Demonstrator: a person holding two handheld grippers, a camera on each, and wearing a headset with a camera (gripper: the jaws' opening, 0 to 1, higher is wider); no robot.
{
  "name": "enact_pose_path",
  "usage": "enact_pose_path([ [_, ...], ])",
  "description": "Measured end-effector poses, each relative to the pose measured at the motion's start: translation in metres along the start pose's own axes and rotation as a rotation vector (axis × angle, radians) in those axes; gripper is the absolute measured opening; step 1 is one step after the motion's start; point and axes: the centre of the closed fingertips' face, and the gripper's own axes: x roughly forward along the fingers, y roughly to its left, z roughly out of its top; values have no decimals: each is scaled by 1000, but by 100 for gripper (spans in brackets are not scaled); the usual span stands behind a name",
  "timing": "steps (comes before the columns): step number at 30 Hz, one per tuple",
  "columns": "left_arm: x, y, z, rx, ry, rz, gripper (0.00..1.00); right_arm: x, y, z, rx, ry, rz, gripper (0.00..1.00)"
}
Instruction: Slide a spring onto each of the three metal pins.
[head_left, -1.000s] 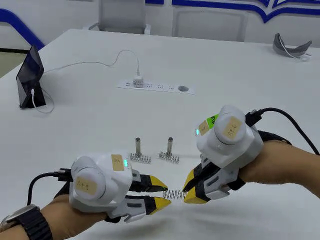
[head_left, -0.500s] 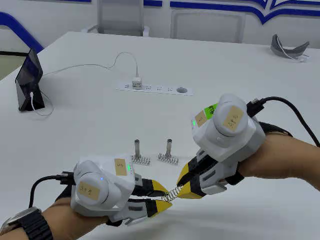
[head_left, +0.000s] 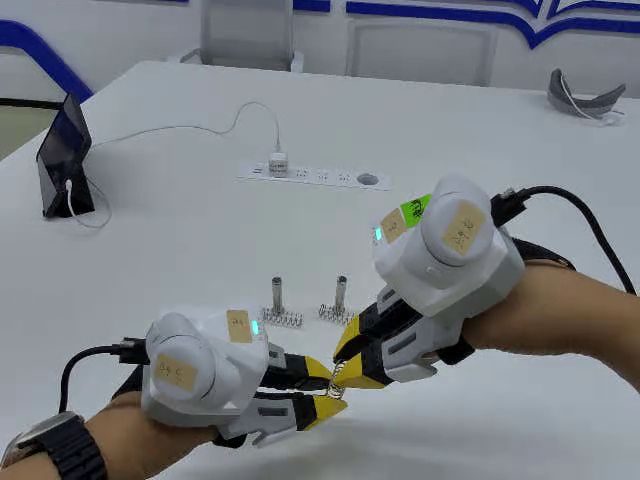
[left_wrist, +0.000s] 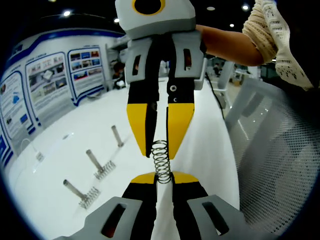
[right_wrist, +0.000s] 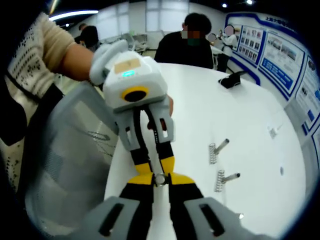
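The left claw (head_left: 328, 388) and the right claw (head_left: 341, 372) met tip to tip low over the white bench (head_left: 180, 240). One spring (head_left: 337, 378) bridged the small gap between them. In the left gripper view the left claw's jaws were clenched on the near end of that spring. The right claw reached in from the top of the view and was clenched on the far end. The coil ran short and straight between the two pairs of yellow tips, clear of the bench. The right gripper view showed the same coil end-on, pinched between that claw's own jaws, with the left claw facing it nose to nose.

Just beyond the claws in the head view, one pin (head_left: 277, 294) and a second pin (head_left: 341, 291) stood upright on the bench, side by side. A loose spring (head_left: 282, 318) lay on its side at the foot of the first, and another loose spring (head_left: 338, 315) lay at the foot of the second. The left gripper view showed three pins in a row, the third pin (left_wrist: 117, 135) being the farthest from the camera.

Well back on the bench lay a power strip (head_left: 312, 174) with a white charger (head_left: 277, 161) plugged into it. A cable (head_left: 170, 127) ran from the charger to a dark tablet (head_left: 62, 150) propped near the left edge. A black watch (head_left: 68, 447) sat on the person's left wrist.
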Motion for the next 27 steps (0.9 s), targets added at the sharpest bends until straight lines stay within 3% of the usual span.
enact_pose_path([
  [2, -1, 2, -1, -8, -3, 5, 10, -1, 1, 4, 12, -23, 4, 16],
  [5, -1, 2, -1, -16, -2, 7, 10, -1, -2, 2, 10, -17, -14, 17],
  [8, -3, 5, 3, -50, -40, 12, 10, 0, -4, -1, 17, -16, -22, 17],
  [27, -5, 12, 11, -54, -81, 35, 12, -1, -12, 5, 85, -56, -58, 12],
])
